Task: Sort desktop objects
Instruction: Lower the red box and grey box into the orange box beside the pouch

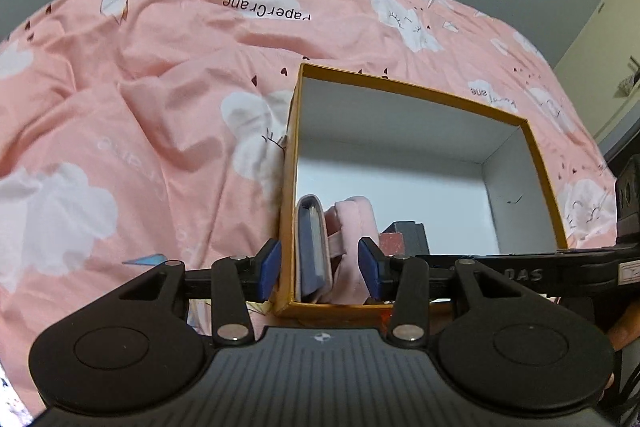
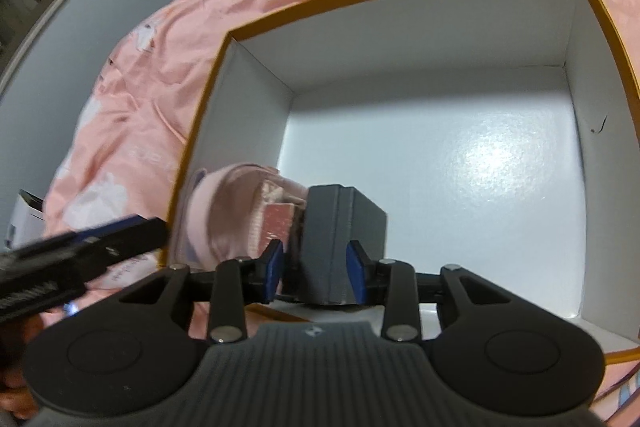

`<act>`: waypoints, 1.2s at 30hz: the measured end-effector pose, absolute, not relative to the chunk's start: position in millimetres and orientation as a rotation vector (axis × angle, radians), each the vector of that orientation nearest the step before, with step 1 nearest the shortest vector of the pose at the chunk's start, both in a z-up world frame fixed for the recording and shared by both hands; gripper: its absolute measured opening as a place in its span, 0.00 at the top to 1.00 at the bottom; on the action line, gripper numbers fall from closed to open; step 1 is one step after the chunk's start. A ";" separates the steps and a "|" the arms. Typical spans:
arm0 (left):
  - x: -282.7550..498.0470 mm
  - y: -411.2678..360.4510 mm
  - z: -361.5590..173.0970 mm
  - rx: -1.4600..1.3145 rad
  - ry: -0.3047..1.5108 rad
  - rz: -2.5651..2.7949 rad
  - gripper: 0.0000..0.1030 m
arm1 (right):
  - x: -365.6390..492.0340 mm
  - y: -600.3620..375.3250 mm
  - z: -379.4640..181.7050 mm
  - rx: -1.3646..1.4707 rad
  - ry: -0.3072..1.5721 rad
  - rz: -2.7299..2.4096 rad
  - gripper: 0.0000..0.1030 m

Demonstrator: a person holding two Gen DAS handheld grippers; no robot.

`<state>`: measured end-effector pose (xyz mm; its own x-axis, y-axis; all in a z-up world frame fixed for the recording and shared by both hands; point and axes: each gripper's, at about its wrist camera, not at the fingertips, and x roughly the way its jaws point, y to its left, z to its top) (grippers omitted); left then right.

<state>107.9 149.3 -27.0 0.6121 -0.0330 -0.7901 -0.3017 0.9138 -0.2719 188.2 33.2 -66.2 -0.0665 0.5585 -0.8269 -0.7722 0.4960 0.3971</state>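
An open orange box (image 1: 536,163) with a white inside sits on a pink bedspread; it also shows in the right wrist view (image 2: 208,107). In its near left corner lie a pale blue card case (image 1: 314,247) and a pink pouch (image 1: 354,223), the pouch also in the right view (image 2: 228,211). My left gripper (image 1: 320,269) is open; its jaws straddle the box's left wall and these items without pressing them. My right gripper (image 2: 316,273) is shut on a dark grey small box (image 2: 340,239), held low inside the orange box beside a red-pink block (image 2: 276,223).
The pink quilt (image 1: 160,87) with cloud prints surrounds the box. Grey walls stand behind. The right gripper's body (image 1: 560,267) crosses the left view at right. The left gripper (image 2: 80,251) shows blurred at the right view's left edge. A white item (image 2: 24,219) lies far left.
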 end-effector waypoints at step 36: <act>96.6 136.4 -35.1 -0.396 0.831 0.240 0.56 | 183.9 29.2 -76.2 -0.211 1.228 1.110 0.45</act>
<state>96.6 136.4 -35.1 0.6530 0.0530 -0.7555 -0.3579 0.9007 -0.2461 183.9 29.2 -76.2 -0.0796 0.5597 -0.8248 -0.7643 0.4969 0.4110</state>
